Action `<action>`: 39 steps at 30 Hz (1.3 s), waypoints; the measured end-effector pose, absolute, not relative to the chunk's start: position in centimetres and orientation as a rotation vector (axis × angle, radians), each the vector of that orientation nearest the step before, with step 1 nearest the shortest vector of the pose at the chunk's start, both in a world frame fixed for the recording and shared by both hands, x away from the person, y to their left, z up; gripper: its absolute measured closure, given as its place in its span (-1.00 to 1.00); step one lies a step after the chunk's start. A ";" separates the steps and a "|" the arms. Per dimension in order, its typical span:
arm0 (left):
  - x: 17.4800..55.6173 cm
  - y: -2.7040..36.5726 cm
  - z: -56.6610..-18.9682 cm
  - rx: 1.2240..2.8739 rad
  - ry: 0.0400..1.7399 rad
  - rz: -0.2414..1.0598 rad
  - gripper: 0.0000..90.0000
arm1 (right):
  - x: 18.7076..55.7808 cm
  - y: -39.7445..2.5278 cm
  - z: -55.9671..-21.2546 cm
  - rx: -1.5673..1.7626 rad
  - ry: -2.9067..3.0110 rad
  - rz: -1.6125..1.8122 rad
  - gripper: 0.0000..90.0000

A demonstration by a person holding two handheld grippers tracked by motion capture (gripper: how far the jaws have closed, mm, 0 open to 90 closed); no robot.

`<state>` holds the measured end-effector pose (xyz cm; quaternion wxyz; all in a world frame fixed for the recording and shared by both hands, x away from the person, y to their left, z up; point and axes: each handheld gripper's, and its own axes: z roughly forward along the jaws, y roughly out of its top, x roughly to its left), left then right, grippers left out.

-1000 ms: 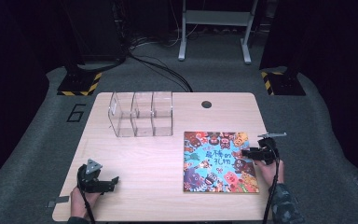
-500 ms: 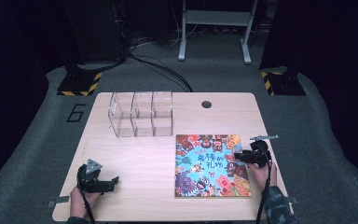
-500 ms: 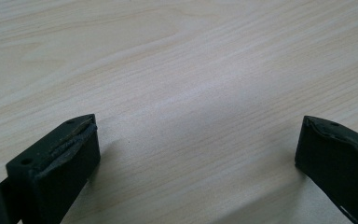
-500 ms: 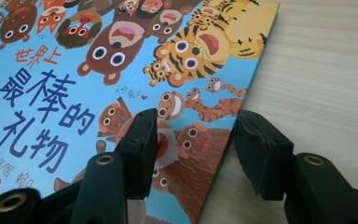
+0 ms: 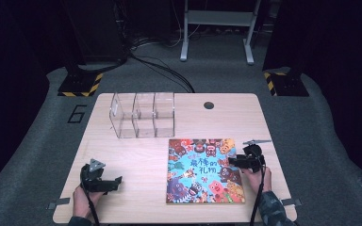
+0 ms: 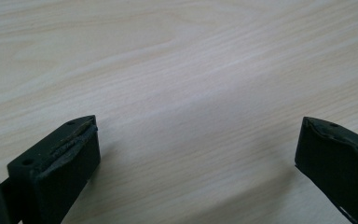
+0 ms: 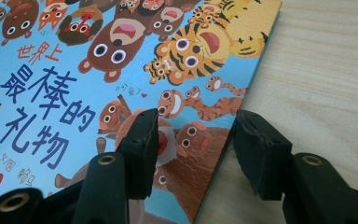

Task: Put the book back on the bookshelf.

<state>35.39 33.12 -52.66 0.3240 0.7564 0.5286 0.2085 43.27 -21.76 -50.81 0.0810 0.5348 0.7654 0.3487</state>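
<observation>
Whereas one second ago the picture book (image 5: 205,170) lay nearer the right edge of the tabletop (image 5: 136,155), it now lies farther left, its left edge roughly below the right wall of the clear plastic box (image 5: 143,114). The book rests flat, cover up, in the near right part of the tabletop, just in front of the box and apart from it. The right tongs (image 5: 235,162) sit at the book's right edge and have travelled left with it. In the right gripper view the right tongs (image 7: 193,140) are narrowly parted: one jaw lies on the cover, the other stands just off the book's (image 7: 121,70) edge over bare wood. Whether the jaws press the book cannot be told. The left tongs (image 5: 115,181) rest at the near left of the tabletop, in the same place as before, held by the person's left hand (image 5: 82,200). In the left gripper view the left tongs (image 6: 196,154) stand wide apart with only wood grain between them. The box keeps its place at the far left centre.
</observation>
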 end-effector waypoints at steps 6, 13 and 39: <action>36.0 31.1 -51.7 1.979 1.331 0.506 -1.00 | 43.1 -21.4 -50.8 1.614 2.273 1.051 0.12; 37.0 28.3 -51.2 2.005 1.258 0.473 -1.00 | 42.8 -20.7 -50.9 1.601 2.268 1.058 0.12; 38.9 20.1 -52.0 2.039 1.092 0.394 -0.69 | 44.1 -19.7 -50.2 1.484 2.332 1.103 -0.14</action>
